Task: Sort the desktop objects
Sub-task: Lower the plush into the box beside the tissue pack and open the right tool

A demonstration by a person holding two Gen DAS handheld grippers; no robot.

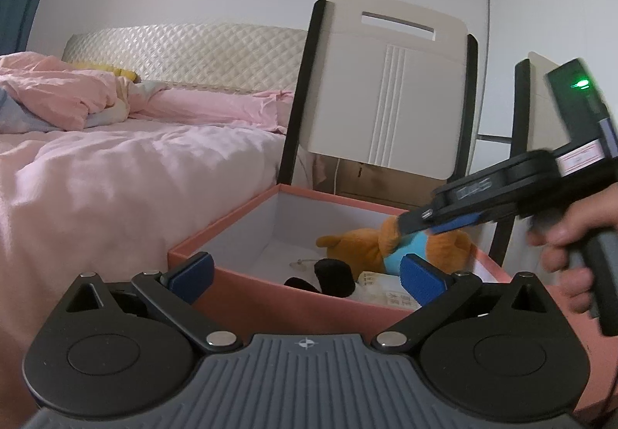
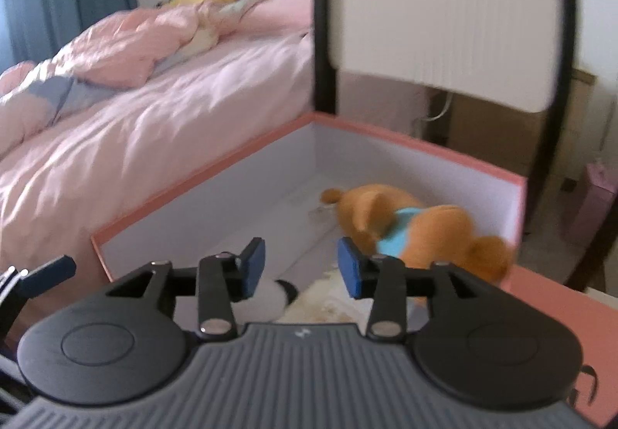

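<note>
Orange plush bear (image 2: 421,224) in blue shirt lies inside open pink box (image 2: 201,174) beside bed (image 1: 116,166). Right hand-held gripper (image 2: 301,266) above box, pads apart, nothing between. Left hand-held gripper (image 1: 305,274) at box's near wall, pads wide apart, empty.
</note>
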